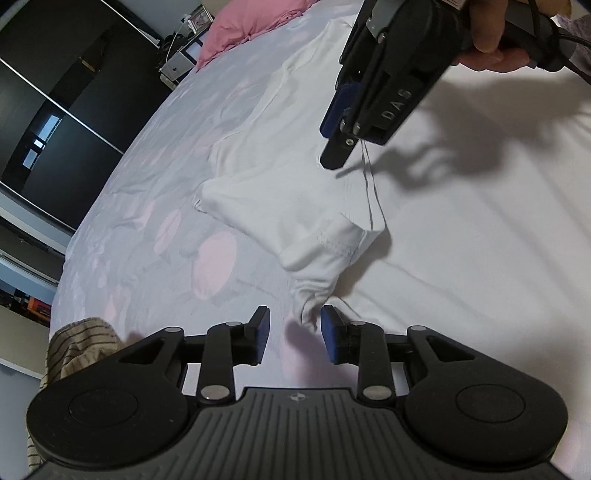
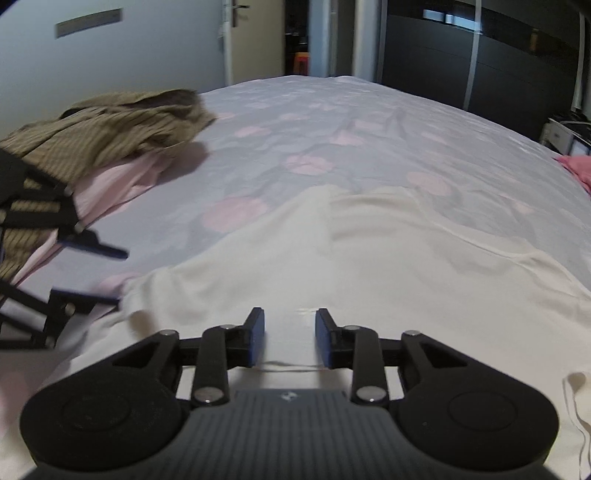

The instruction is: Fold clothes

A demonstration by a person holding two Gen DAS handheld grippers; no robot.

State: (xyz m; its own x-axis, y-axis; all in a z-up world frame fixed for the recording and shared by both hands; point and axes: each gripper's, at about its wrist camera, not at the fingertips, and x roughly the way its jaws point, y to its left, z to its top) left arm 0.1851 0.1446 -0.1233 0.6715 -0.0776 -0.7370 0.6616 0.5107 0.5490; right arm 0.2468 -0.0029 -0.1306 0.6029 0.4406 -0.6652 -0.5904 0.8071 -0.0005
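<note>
A white garment (image 1: 295, 192) lies spread on the bed, one bunched corner (image 1: 308, 314) pulled into a point. That point sits between the jaws of my left gripper (image 1: 295, 332), which stand apart; the cloth is close to the right pad (image 1: 330, 332) but not pinched. My right gripper (image 1: 334, 160), held by a hand (image 1: 487, 33), hovers just above the garment's far edge. In the right wrist view the right gripper (image 2: 290, 338) is open over the white garment (image 2: 369, 258), a hem line showing between its pads. The left gripper (image 2: 88, 273) appears blurred at the left, fingers apart.
The bed cover (image 1: 166, 184) is pale with pink blotches. A crumpled brown striped garment (image 2: 110, 125) lies on a pink one (image 2: 118, 181) near the bed's corner. A pink pillow (image 1: 251, 18) sits at the head. Dark wardrobe doors (image 1: 55, 92) stand beside the bed.
</note>
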